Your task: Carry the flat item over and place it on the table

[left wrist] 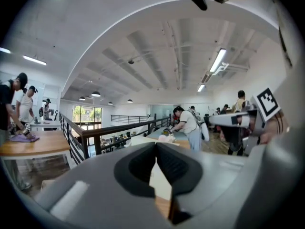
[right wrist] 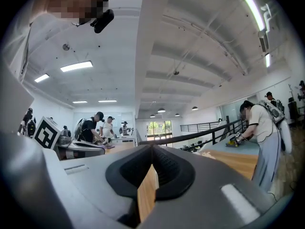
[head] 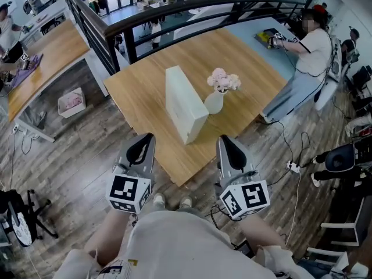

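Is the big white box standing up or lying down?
Standing up: the white box rests on its narrow edge on the wooden table, beside the vase.

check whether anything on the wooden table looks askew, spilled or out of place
Nothing is spilled or toppled. The one oddity: the flat white box stands up on its long edge, skewed to the edges of the wooden table, close beside the flower vase.

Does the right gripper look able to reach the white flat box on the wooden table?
Probably yes: nothing lies between the right gripper and the white flat box standing on edge. The white vase of pink flowers stands close on its right, and the shut fingers must open first.
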Action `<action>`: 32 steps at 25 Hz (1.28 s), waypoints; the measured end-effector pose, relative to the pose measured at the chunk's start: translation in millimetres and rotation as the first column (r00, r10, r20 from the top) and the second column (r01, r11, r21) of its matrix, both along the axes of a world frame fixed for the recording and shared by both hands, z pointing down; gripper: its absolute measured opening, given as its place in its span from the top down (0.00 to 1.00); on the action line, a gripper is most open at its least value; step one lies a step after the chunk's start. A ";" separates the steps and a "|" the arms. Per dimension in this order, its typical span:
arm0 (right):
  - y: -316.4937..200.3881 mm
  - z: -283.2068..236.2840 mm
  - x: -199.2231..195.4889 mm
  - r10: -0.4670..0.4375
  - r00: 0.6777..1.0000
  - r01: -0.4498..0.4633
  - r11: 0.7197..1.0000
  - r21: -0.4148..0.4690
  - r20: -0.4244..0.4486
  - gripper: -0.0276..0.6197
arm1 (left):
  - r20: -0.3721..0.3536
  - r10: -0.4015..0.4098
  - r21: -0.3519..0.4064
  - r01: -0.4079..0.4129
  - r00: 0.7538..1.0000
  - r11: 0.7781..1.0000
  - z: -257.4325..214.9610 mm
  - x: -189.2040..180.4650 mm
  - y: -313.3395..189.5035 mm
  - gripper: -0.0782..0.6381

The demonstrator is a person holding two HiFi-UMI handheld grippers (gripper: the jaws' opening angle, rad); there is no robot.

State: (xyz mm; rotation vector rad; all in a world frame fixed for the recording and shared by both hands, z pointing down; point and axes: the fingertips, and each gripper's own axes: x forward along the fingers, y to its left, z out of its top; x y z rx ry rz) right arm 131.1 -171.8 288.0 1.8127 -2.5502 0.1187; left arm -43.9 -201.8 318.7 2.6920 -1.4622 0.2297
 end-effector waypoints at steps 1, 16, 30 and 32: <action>4.0 2.7 -0.6 -0.004 1.000 0.004 1.000 -0.016 -0.003 0.95 | 0.014 0.002 0.010 -0.002 1.000 1.000 -0.8 1.3 3.8 0.89; 28.8 4.4 -26.7 -0.073 0.997 0.070 0.995 -0.066 -0.035 0.96 | 0.007 0.093 0.052 -0.093 0.996 0.994 -23.7 2.6 38.7 0.89; 22.4 -15.0 -40.9 -0.098 0.995 0.098 0.995 -0.031 -0.019 0.96 | 0.004 0.094 0.054 -0.094 0.996 0.994 -28.4 -2.8 45.4 0.89; 20.8 -16.3 -40.3 -0.095 0.995 0.094 0.995 -0.031 -0.016 0.96 | 0.001 0.095 0.049 -0.095 0.995 0.994 -27.8 -4.4 44.8 0.89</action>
